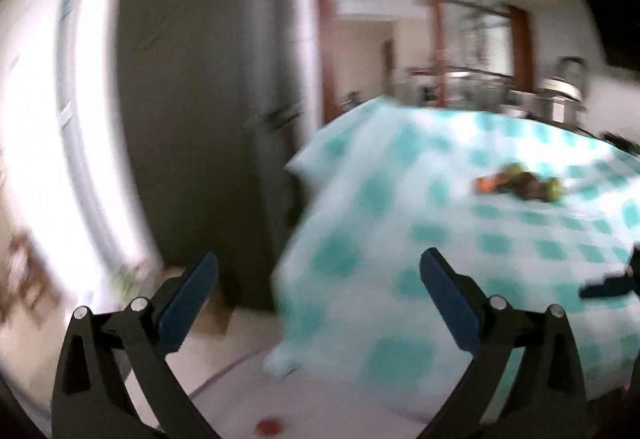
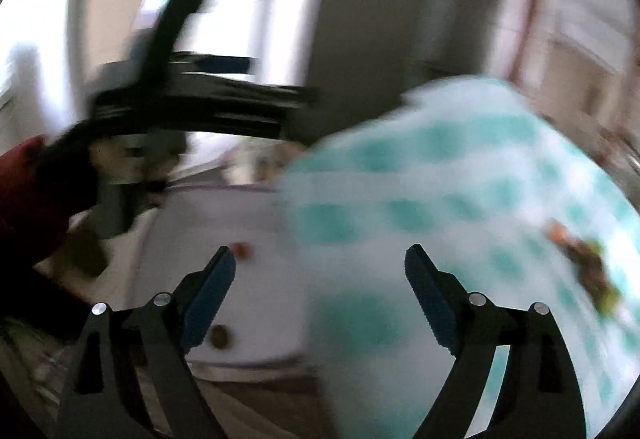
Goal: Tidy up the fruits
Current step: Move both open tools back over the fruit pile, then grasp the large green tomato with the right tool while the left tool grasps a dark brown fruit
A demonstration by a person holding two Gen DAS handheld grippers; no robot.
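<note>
Both views are blurred by motion. A small heap of fruits (image 1: 520, 185), orange, green and brown, lies on a table with a white and teal checked cloth (image 1: 440, 239). The heap also shows at the right edge of the right wrist view (image 2: 584, 259). My left gripper (image 1: 320, 275) is open and empty, off the table's left corner, well short of the fruits. My right gripper (image 2: 320, 271) is open and empty, over the cloth's (image 2: 440, 199) left edge. The other gripper (image 2: 180, 99) appears as a dark blur at upper left.
A dark cabinet (image 1: 200, 119) stands left of the table. A pale surface (image 2: 224, 239) below the table edge bears a small red round thing (image 2: 242, 250), also seen in the left wrist view (image 1: 269, 427), and a brown one (image 2: 219, 337). Metal pots (image 1: 560, 95) stand behind the table.
</note>
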